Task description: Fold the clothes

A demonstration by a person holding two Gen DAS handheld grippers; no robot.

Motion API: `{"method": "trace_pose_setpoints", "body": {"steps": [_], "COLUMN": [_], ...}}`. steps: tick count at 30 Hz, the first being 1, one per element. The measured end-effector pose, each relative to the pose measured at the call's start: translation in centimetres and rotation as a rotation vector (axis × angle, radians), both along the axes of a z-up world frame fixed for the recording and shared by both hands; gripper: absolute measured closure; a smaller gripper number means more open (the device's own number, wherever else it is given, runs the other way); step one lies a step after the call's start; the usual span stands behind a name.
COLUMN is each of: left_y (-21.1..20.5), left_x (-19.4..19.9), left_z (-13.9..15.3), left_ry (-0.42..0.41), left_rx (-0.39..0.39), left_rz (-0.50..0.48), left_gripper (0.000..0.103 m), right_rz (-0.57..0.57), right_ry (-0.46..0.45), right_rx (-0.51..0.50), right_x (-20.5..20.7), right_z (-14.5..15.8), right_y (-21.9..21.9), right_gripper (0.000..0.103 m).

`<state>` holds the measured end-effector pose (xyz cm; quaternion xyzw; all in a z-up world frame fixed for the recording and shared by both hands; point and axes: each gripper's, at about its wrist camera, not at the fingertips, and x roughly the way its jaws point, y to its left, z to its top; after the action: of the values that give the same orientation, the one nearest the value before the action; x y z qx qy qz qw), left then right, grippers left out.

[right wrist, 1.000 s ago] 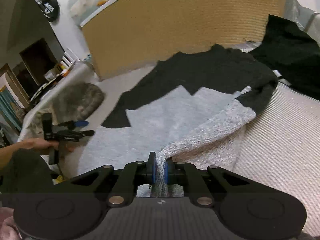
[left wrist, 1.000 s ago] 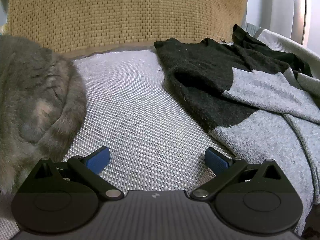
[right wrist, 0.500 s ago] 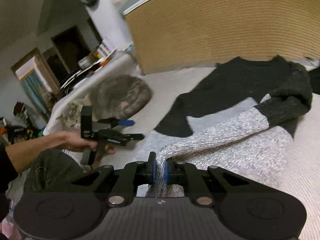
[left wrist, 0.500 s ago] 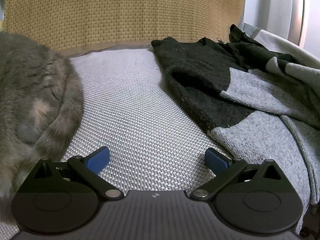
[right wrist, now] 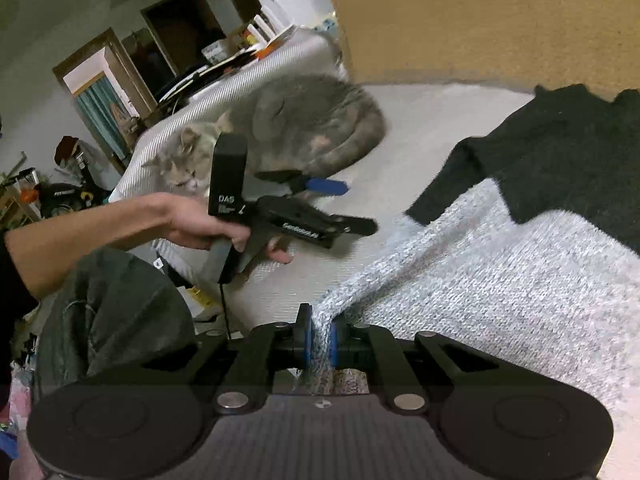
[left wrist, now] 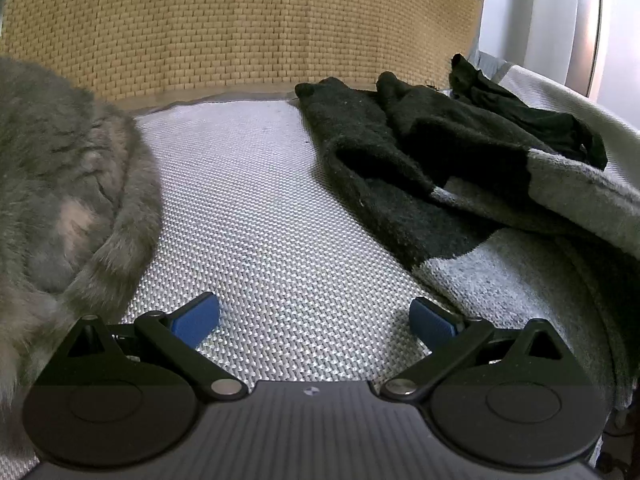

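A black and grey knitted sweater point(left wrist: 460, 184) lies spread on the woven white bed cover point(left wrist: 256, 216), at the right of the left wrist view. My left gripper point(left wrist: 314, 318) hovers open over bare cover, its blue pads point(left wrist: 196, 316) apart and holding nothing. In the right wrist view my right gripper point(right wrist: 319, 340) is shut on a grey edge of the sweater point(right wrist: 500, 264), which stretches away to the right. The left gripper point(right wrist: 328, 208) also shows there, held in a hand point(right wrist: 200, 224) left of the sweater.
A grey cat point(left wrist: 60, 200) lies curled on the cover just left of my left gripper, seen too as the cat point(right wrist: 304, 124) behind it. A woven tan headboard point(left wrist: 240, 24) closes the far side. A dark garment point(left wrist: 532, 116) lies beyond the sweater.
My right gripper has swung left, pulling the grey sweater edge across toward the left gripper and the cat. The sweater has bunched up higher at the right of the left wrist view.
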<state>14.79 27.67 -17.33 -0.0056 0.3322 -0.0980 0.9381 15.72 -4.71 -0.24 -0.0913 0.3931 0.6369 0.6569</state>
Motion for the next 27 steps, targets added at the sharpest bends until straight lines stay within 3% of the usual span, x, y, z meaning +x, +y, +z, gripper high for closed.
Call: {"method": "trace_pose_setpoints", "body": {"steps": [6,9,13,16,19,22,24,27], "left_y": [-0.4,-0.3,0.3,0.2,0.1,-0.3,-0.7,-1.0], "left_x": [0.3,0.3,0.2,0.2,0.3,0.4,0.5,0.6], "left_z": [0.2,0.2,0.2,0.3,0.4,0.5,0.6,0.7], "left_ry": [0.021,0.019,0.008,0.007,0.008,0.019,0.025,0.034], "left_rx": [0.02,0.013,-0.008,-0.008,0.0,0.023,0.04,0.057], "left_rz": [-0.001,-0.005,-0.011,-0.013,-0.011,-0.004,0.002,0.011], "left_gripper": [0.0,0.0,0.0,0.0,0.0,0.0,0.0,0.0], "right_rz": [0.042,0.074,0.1,0.122,0.108,0.099,0.111,0.141], "right_ry": [0.003,-0.05,-0.068,-0.105,-0.065,-0.016,-0.018,-0.089], "right_rx": [-0.018,-0.075,-0.157,-0.145,-0.121,-0.092,-0.083,-0.083], "right_x": [-1.8,-2.8,-3.3,-4.0,-3.8,-3.4,-3.5,-5.2], "right_z": [-0.8,-1.5,-4.8,-6.2,-7.0,-7.2,-7.3,-6.6], "right_y": [2.5,3.8,4.8,4.4,4.1,3.8,3.8,4.0], "right_gripper": [0.093,0.093,0.092,0.087,0.085,0.08,0.069,0.054]}}
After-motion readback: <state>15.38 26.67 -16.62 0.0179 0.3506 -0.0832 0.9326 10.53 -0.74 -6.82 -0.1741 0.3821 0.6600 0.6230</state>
